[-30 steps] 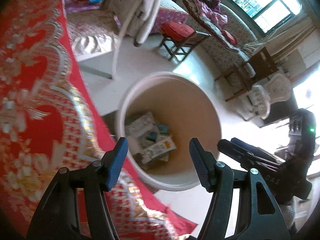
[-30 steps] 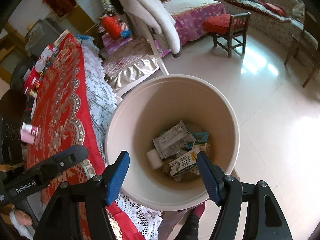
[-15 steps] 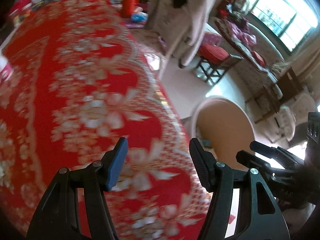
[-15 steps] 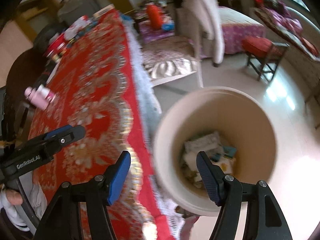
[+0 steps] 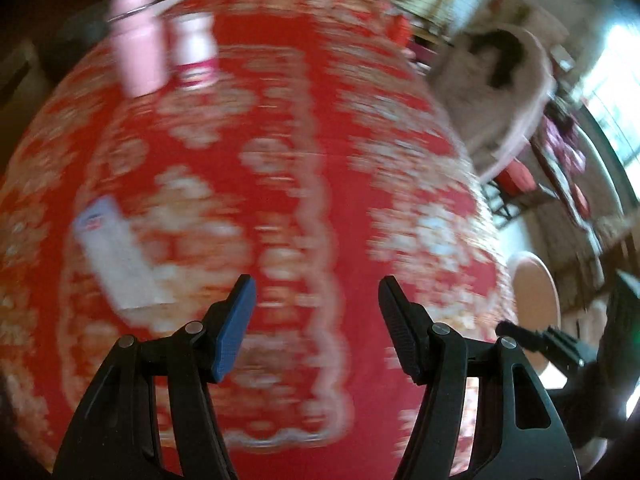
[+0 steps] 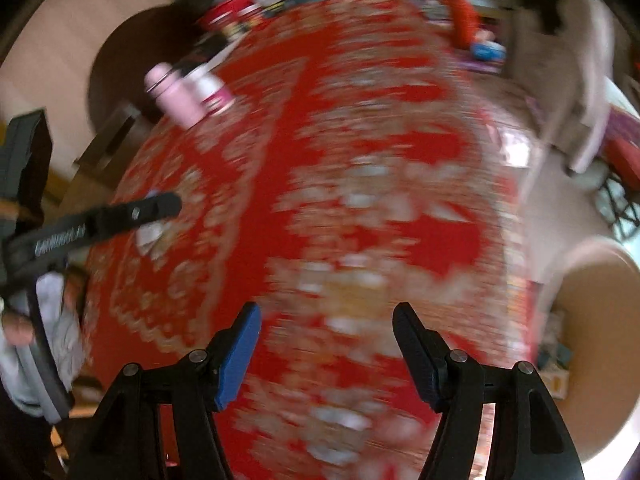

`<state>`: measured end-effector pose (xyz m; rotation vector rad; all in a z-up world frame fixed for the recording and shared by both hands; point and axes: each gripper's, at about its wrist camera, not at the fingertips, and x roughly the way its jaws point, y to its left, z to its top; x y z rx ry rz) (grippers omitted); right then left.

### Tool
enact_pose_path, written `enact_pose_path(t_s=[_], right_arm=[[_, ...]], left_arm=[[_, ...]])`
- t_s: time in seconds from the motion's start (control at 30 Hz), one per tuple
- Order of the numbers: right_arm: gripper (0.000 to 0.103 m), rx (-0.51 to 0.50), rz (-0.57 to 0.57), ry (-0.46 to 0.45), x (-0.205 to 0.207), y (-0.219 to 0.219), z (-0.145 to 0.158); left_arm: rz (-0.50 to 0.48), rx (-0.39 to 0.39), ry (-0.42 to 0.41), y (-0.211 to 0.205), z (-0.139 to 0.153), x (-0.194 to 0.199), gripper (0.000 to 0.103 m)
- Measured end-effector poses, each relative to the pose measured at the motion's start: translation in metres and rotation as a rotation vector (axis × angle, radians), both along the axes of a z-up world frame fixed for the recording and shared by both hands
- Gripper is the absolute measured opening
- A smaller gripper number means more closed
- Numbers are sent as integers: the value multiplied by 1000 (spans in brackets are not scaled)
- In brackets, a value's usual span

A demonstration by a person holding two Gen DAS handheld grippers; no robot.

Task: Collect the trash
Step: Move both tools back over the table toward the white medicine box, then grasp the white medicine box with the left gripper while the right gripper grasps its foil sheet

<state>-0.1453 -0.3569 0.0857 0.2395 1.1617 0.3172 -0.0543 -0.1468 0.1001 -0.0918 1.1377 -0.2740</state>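
Note:
Both views are motion-blurred. My left gripper (image 5: 316, 284) hangs open over the red patterned tablecloth (image 5: 280, 128) with nothing between its fingers. A pale flat wrapper (image 5: 116, 256) lies on the cloth to its left. My right gripper (image 6: 326, 312) is open too, empty, above the same tablecloth (image 6: 360, 128). The beige trash bin (image 6: 600, 332) stands on the floor off the table's right edge, with paper trash inside; the bin (image 5: 534, 300) shows at the right in the left wrist view. The left gripper's finger (image 6: 132, 212) reaches in from the left of the right wrist view.
A pink bottle (image 5: 136, 40) and a white-and-red bottle (image 5: 194, 44) stand at the table's far side; these bottles (image 6: 176, 100) also show in the right wrist view. Cans and clutter (image 6: 256, 4) line the far edge. A chair draped with a pale coat (image 5: 500, 76) stands at the right.
Both grippers have swung from above the trash bin to over the red tablecloth; the bin has slid to the right edge of each view. Both stay open and empty.

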Motion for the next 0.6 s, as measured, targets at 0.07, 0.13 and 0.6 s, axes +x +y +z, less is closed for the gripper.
enact_pose_path(t_s=[0.07, 0.13, 0.6], right_arm=[[67, 10, 54, -2, 7, 30, -2], [67, 22, 96, -8, 14, 58, -4], [67, 49, 257, -27, 66, 198, -21]], left_arm=[[62, 5, 8, 38, 0, 6, 62], [125, 5, 29, 76, -2, 14, 62], [334, -108, 206, 185, -42, 71, 62]])
